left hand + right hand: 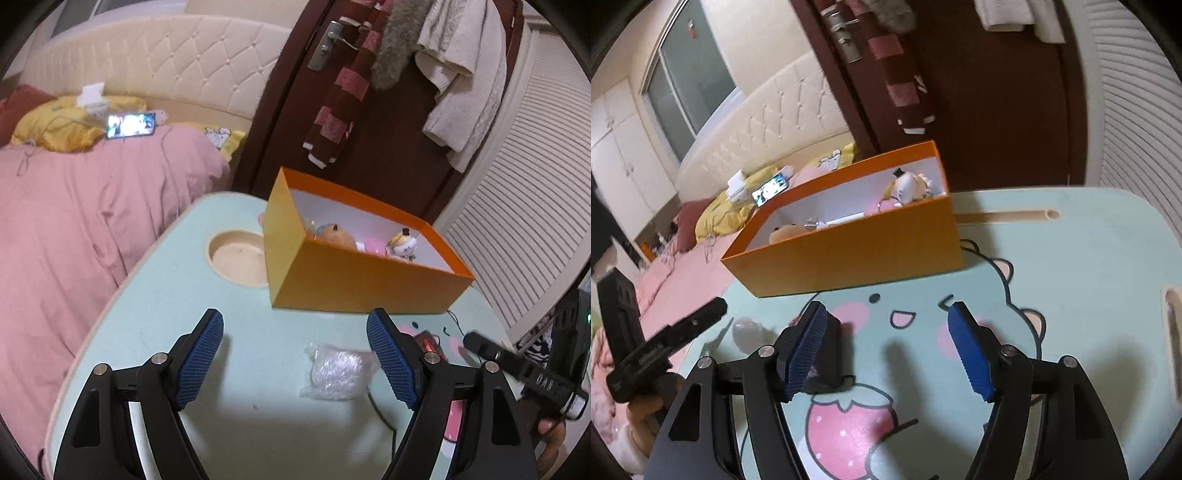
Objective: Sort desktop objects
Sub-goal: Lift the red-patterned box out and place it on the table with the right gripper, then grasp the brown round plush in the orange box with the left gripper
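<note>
An orange box (354,284) with a white inside stands open-topped on the pale green bench (155,317), partly covering a round recess (236,258) sunk into the bench top. Inside the box lie several small toys: a tan plush figure (334,234) toward one end, a pink piece (375,245) in the middle, and a little white and yellow figurine with a black top hat (404,242) toward the other end; a small metallic item near the plush is too small to make out. In front of the box, on the bench, a crumpled clear plastic packet (338,371) lies between the spread fingers of the left hand-held gripper (295,363), untouched by either pad. A red object (428,339) sits just behind that gripper's right finger, mostly hidden. The right hand-held gripper (886,350) hovers over the cartoon print on the bench with its jaws apart; a black block (831,350) rests against its left pad, while the other pad stands clear of it.
</note>
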Demonstrator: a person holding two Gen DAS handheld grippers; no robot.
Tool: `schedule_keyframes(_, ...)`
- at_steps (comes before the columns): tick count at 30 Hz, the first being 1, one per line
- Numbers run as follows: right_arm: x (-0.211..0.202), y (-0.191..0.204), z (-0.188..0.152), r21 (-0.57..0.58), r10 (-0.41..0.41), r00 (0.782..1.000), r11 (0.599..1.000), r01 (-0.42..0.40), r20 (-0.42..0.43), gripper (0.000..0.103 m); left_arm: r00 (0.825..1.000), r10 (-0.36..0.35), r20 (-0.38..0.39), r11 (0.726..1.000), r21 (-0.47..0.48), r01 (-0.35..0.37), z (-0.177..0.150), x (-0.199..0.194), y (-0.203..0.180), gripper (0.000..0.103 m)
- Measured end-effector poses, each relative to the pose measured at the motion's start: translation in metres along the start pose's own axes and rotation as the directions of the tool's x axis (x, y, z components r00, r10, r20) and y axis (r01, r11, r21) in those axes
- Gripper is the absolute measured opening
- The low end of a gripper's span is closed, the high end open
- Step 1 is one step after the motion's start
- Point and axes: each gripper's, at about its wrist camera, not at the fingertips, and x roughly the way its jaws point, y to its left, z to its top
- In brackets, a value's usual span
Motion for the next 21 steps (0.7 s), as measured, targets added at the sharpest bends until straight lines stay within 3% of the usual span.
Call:
schedule_keyframes(3,-0.001,-0.001,-0.003,0.009,0.026,1.000,1.000,-0.026,0.005,0.069,1.000,-0.007,0.004,0.999,0.042,0.007,0.023,-0.002,-0.018,0.073)
schedule_keyframes(5,-0.004,-0.003,-0.001,0.009,0.043,0.999,0.999,-0.043,0.008,0.069,1.000,-0.006,-0.017,0.995,0.100,0.007,0.044,0.004,-0.038,0.066)
schedule_keyframes(8,-0.006,-0.007,-0.005,0.028,0.051,0.999,0.998,-0.051,-0.001,0.069,0.993,0.056,-0.103,0.984,0.173,-0.037,0.066,0.030,-0.061,0.062)
schedule_keyframes(11,-0.006,-0.009,-0.006,0.032,0.062,0.998,0.998,-0.062,0.005,0.069,0.970,0.142,-0.197,0.966,0.242,-0.092,0.085,0.063,-0.082,0.057)
schedule_keyframes(13,-0.007,-0.009,-0.007,0.032,0.066,0.998,0.997,-0.067,0.007,0.069,0.948,0.208,-0.239,0.951,0.275,-0.140,0.089,0.085,-0.087,0.048)
schedule_keyframes(16,-0.008,-0.011,-0.009,0.038,0.073,0.997,0.997,-0.073,0.007,0.069,0.918,0.271,-0.290,0.928,0.332,-0.169,0.086,0.111,-0.091,0.038)
schedule_keyframes(18,-0.008,-0.013,-0.010,0.049,0.077,0.997,0.996,-0.077,0.004,0.069,0.895,0.287,-0.340,0.924,0.345,-0.165,0.079,0.125,-0.090,0.037)
schedule_keyframes(19,-0.007,-0.015,-0.010,0.059,0.081,0.997,0.995,-0.081,0.000,0.069,0.888,0.293,-0.356,0.922,0.352,-0.163,0.076,0.129,-0.090,0.033)
schedule_keyframes(21,-0.004,-0.017,-0.008,0.078,0.088,0.996,0.993,-0.087,-0.004,0.069,0.889,0.291,-0.353,0.919,0.361,-0.157,0.073,0.131,-0.090,0.032)
